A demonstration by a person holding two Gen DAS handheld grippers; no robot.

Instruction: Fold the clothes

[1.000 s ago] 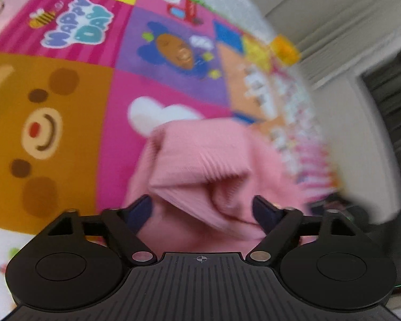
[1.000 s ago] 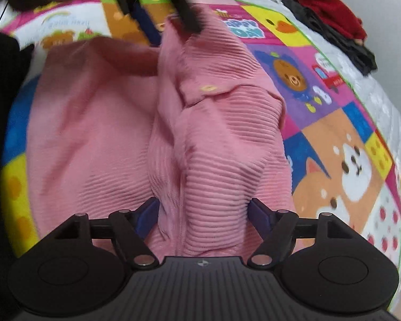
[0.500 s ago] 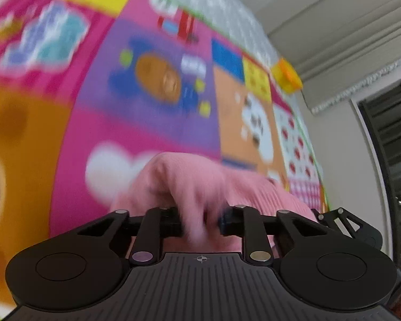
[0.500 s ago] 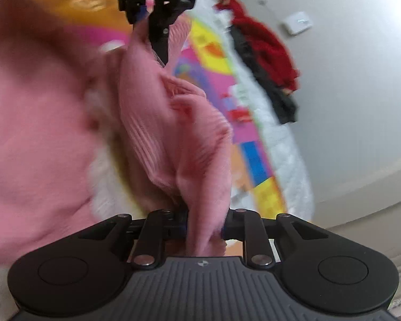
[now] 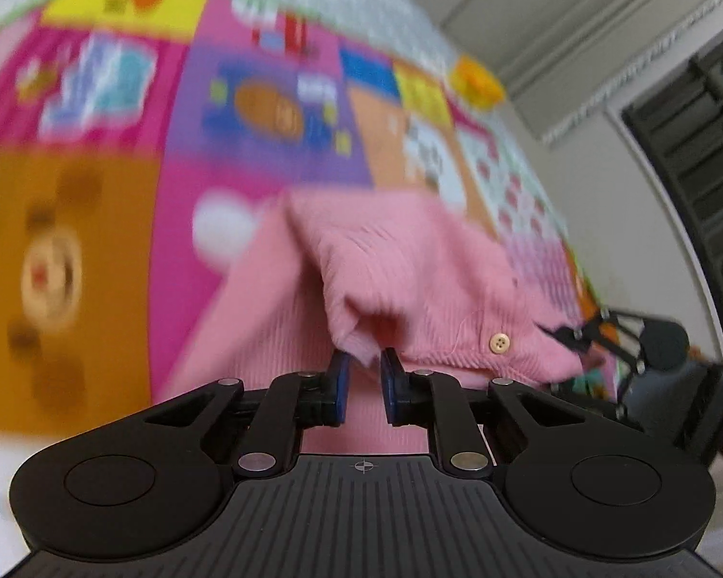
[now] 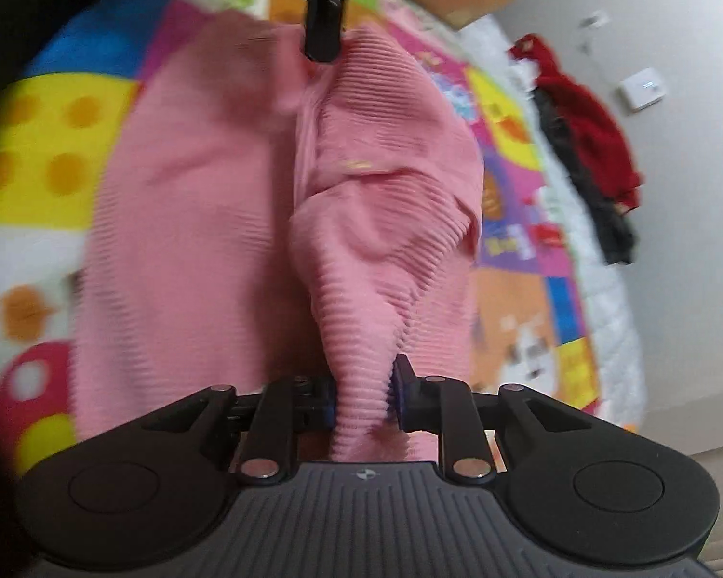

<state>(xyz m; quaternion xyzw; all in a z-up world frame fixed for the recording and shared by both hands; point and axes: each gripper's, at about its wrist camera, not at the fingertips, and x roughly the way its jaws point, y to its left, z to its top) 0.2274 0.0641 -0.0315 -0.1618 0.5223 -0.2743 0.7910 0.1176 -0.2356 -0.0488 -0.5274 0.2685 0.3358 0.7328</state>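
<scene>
Right wrist view: the pink ribbed garment [image 6: 207, 221] lies over the middle of the colourful play mat [image 6: 48, 144], one edge lifted off it. The right hand-held gripper [image 6: 361, 400] is clamped on a bunched ridge of that edge, while the left hand-held gripper [image 5: 361, 375], seen at the garment's far end in this view, is pinched nearly closed on a thin corner near a cream button [image 5: 500, 343]. Holding both ends of one edge probably lets the person carry it across as a straight fold. Red and dark clothes [image 6: 588, 144] lie along the mat's far edge.
</scene>
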